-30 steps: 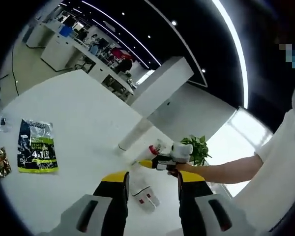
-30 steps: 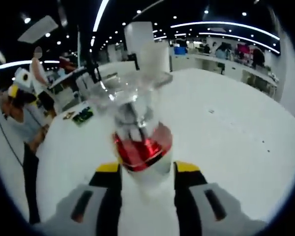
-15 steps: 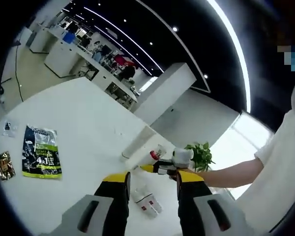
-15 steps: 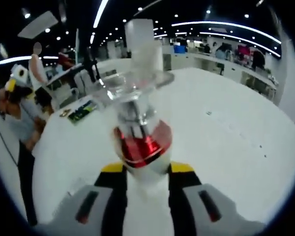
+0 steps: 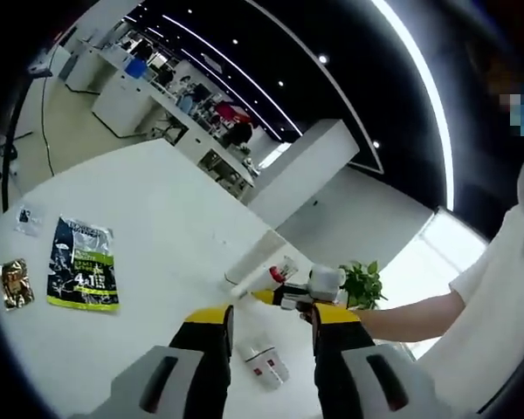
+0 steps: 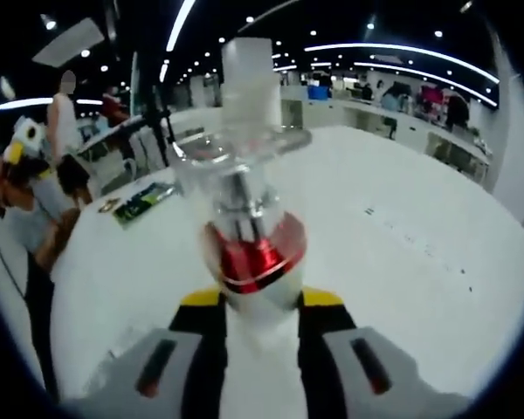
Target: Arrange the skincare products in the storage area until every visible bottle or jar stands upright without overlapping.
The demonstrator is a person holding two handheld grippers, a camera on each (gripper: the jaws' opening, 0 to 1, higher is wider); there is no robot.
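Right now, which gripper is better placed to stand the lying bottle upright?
Left. Its open fingers frame the lying bottle on the table. The right gripper already holds a red-collared bottle.

The pump bottle is showing a clear, glossy plastic cap, a shiny metallic red collar and a smooth white body; the right gripper, pressing both jaws against that body, is looking like matt black and grey plastic with yellow tips; the left gripper is wearing the same matt plastic finish; the white bottle lying on the table is looking smooth and faintly glossy, with a red-printed label; the table is appearing as a smooth, white, slightly sheeny surface; the dark sachet and the small gold packet are gleaming like glossy foil or plastic film.
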